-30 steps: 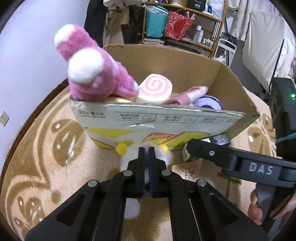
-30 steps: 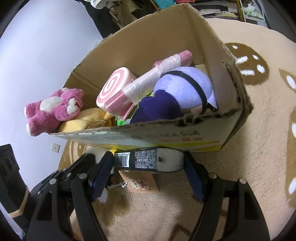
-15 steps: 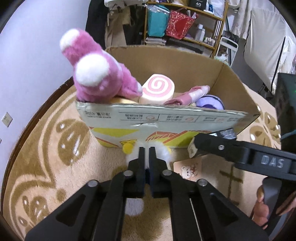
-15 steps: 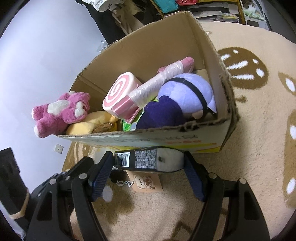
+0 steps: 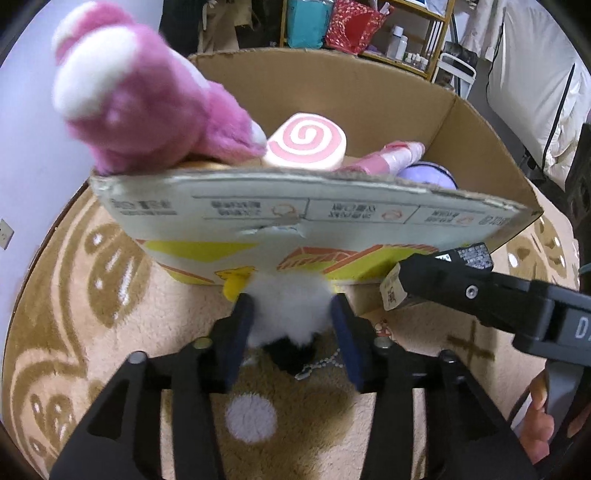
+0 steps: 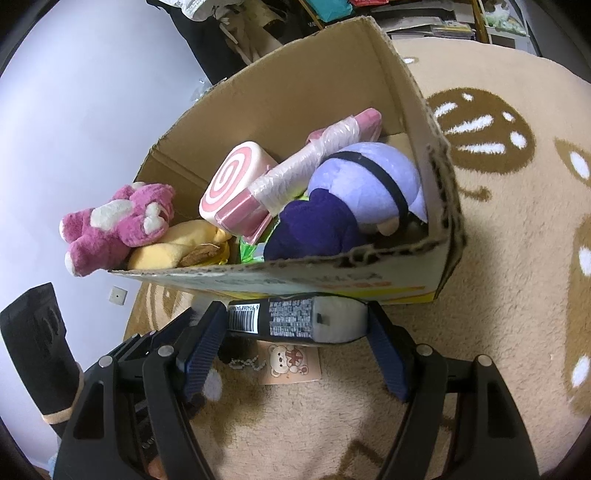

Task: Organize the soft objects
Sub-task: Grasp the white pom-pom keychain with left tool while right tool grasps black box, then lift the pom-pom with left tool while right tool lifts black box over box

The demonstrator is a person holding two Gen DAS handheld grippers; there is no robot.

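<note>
A cardboard box (image 5: 280,218) (image 6: 369,280) stands on the rug, holding a pink bear (image 5: 147,103) (image 6: 118,221), a pink swirl roll (image 5: 306,146) (image 6: 236,188), a wrapped pink stick (image 6: 321,155), a purple plush (image 6: 354,199) and a yellow plush (image 6: 173,247). My left gripper (image 5: 291,321) is open around a white and black fluffy plush (image 5: 291,314) with a yellow part, in front of the box wall. My right gripper (image 6: 295,325) is shut on a black and grey soft pack with a barcode (image 6: 295,321), just below the box rim.
A beige rug with brown patterns (image 6: 517,184) covers the floor. A bear tag on a chain (image 6: 291,362) lies on the rug. Shelves with bags (image 5: 351,22) stand behind the box. A white wall (image 6: 74,92) is at the left.
My left gripper has opened from shut; the fluffy plush now sits between its spread fingers. Both grippers have moved closer to the box. The right still holds the pack.
</note>
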